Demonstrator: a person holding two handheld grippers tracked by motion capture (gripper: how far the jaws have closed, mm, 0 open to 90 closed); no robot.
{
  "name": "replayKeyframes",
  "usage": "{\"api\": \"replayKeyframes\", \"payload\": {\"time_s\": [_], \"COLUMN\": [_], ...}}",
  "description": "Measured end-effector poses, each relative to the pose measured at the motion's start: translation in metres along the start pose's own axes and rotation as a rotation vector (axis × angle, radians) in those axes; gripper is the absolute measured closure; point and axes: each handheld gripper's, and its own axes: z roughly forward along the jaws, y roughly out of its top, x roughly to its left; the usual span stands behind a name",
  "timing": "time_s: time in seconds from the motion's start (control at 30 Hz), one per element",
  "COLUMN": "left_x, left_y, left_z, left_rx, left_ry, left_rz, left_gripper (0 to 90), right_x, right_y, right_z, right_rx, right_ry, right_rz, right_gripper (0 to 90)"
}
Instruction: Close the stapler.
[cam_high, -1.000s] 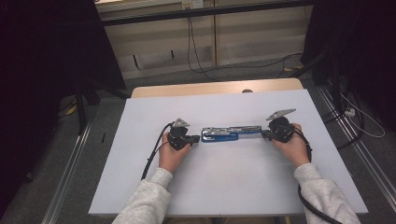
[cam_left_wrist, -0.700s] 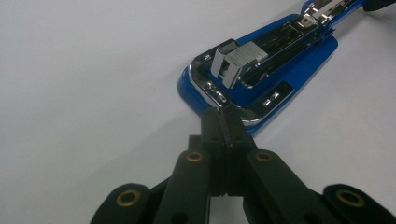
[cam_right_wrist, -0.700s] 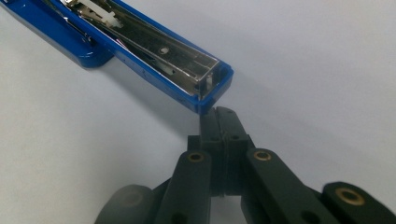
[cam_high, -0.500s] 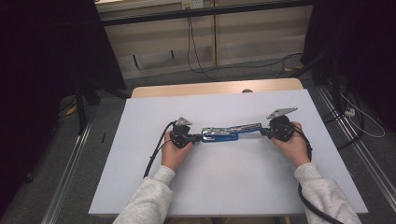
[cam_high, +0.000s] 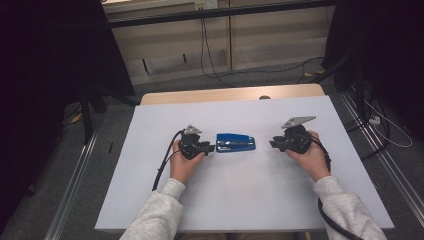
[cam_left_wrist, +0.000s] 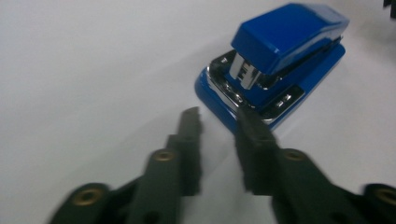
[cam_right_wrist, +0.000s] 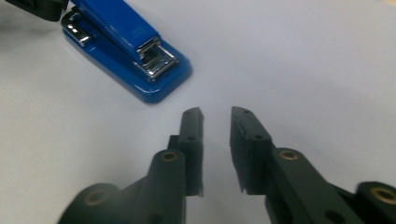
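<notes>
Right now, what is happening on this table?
A person holds a two-jaw gripper in each hand over a white table. A blue stapler lies closed between them. The jaws of both grippers have just been opening, and nothing is between them. The left gripper sits close to one end of the stapler; the right gripper is farther from the other end. Neither holds it.

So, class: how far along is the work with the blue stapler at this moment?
Done: the blue stapler lies closed and flat on the white table, held by neither gripper. In hand: nothing. The left gripper has just opened, jaws empty at the stapler's end; the right gripper has just opened too and sits apart from it. What is left cannot be told from the pictures.
</notes>
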Motion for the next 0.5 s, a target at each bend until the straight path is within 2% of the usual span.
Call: {"api": "replayKeyframes", "payload": {"time_s": [0.07,0.17,0.27,0.3,0.33,0.4,0.5], "left_x": [0.001,0.004,0.004,0.004,0.002,0.002,0.0], "left_y": [-0.002,-0.006,-0.011,-0.012,-0.014,-0.015,-0.02], "left_z": [-0.008,-0.023,-0.038,-0.042,-0.051,-0.055,-0.066], "left_rx": [-0.012,-0.043,-0.064,-0.077,-0.093,-0.1,-0.123], "left_ry": [-0.004,-0.016,-0.019,-0.024,-0.031,-0.034,-0.039], "left_rz": [-0.006,-0.017,-0.008,-0.007,-0.008,-0.015,-0.026], "left_gripper": [43.1,41.3,31.7,31.7,27.9,23.2,22.4], "right_x": [0.002,0.004,0.012,0.012,0.015,0.016,0.018], "right_y": [-0.001,-0.001,-0.005,-0.005,-0.007,-0.011,-0.016], "right_z": [-0.001,-0.003,-0.008,-0.008,-0.012,-0.017,-0.022], "right_rx": [-0.021,-0.025,-0.025,-0.025,-0.036,-0.04,-0.057], "right_ry": [0.031,0.037,0.06,0.06,0.069,0.07,0.074], "right_rz": [0.025,0.04,0.042,0.042,0.05,0.051,0.065], "right_gripper": [54.4,49.3,37.0,37.0,31.5,29.3,25.7]}}
